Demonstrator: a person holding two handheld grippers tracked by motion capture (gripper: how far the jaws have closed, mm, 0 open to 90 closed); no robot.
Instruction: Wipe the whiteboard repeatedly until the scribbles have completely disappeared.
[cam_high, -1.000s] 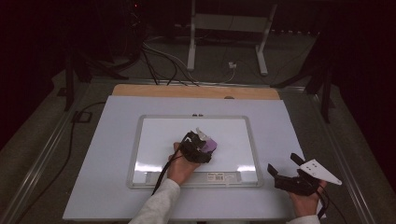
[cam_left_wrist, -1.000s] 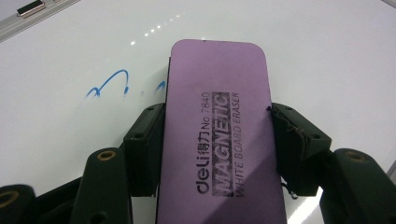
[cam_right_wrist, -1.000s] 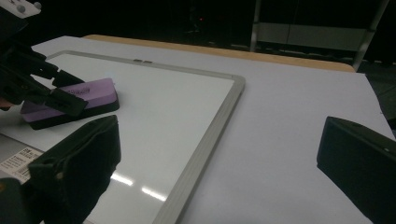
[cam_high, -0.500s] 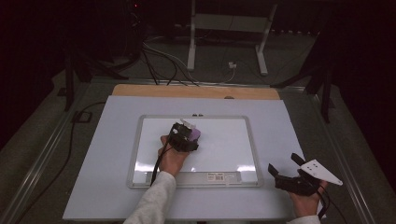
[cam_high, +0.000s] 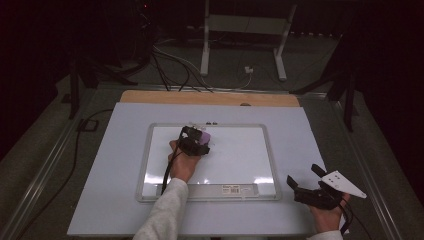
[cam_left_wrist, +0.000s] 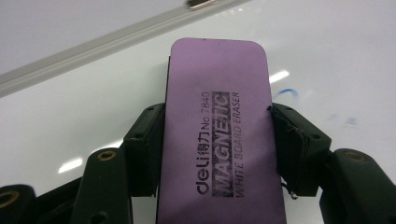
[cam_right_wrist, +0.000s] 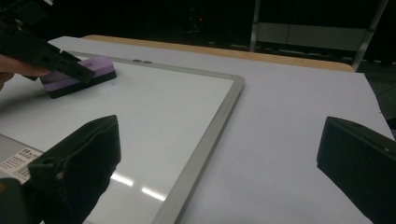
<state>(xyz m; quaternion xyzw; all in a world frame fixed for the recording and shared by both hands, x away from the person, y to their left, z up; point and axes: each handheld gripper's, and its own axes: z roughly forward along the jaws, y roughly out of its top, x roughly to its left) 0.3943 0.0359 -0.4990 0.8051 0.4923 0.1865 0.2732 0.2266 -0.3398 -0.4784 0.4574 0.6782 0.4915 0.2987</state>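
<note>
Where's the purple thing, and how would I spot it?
Find the whiteboard lying flat on the pale table. Near its top edge, the left gripper's fingers pinch a purple eraser. It's the one colourful block there, with black printed writing on top.

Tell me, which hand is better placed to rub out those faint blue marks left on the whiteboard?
The left. Its gripper already clamps the purple eraser flat on the whiteboard, right beside the blue marks. The right gripper sits off the board near the table's edge, jaws open and holding nothing.
</note>
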